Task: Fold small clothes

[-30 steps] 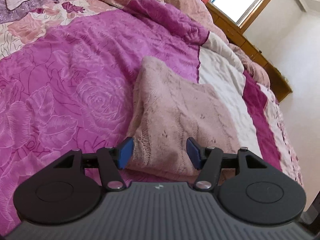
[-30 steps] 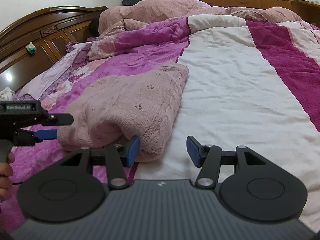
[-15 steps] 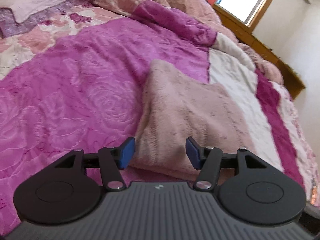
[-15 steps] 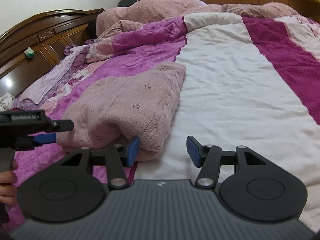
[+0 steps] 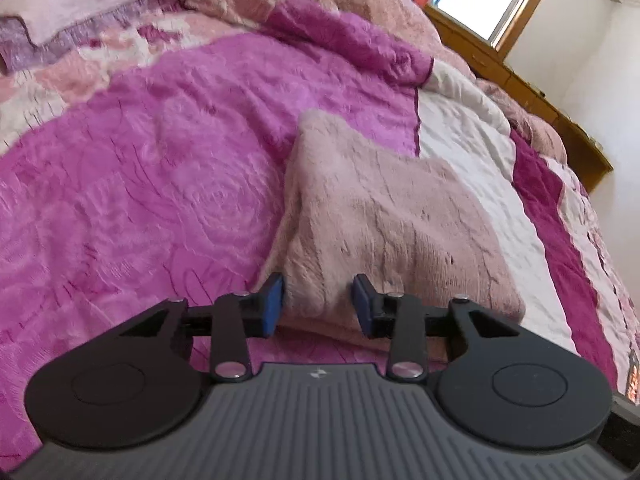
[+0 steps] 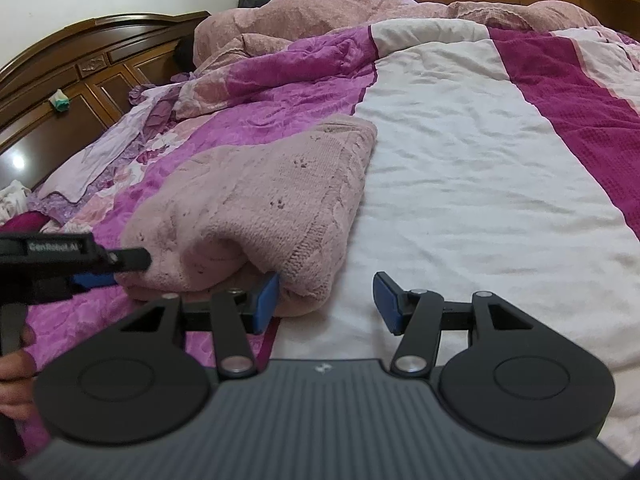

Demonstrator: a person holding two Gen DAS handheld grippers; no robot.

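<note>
Left gripper [image 5: 318,302] jaws closing around the sweater [image 5: 384,216] near edge.

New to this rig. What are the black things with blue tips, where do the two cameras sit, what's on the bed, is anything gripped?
No robot arm: a person holds a two-finger gripper in each hand, and a fisheye camera on each looks along its fingers. One picture shows the left gripper, its blue-padded jaws closing around the near edge of a folded pink knit sweater lying on the quilted bedspread. The other shows the right gripper open at the sweater's near corner, gripping nothing. The left gripper also shows at that picture's left edge.
</note>
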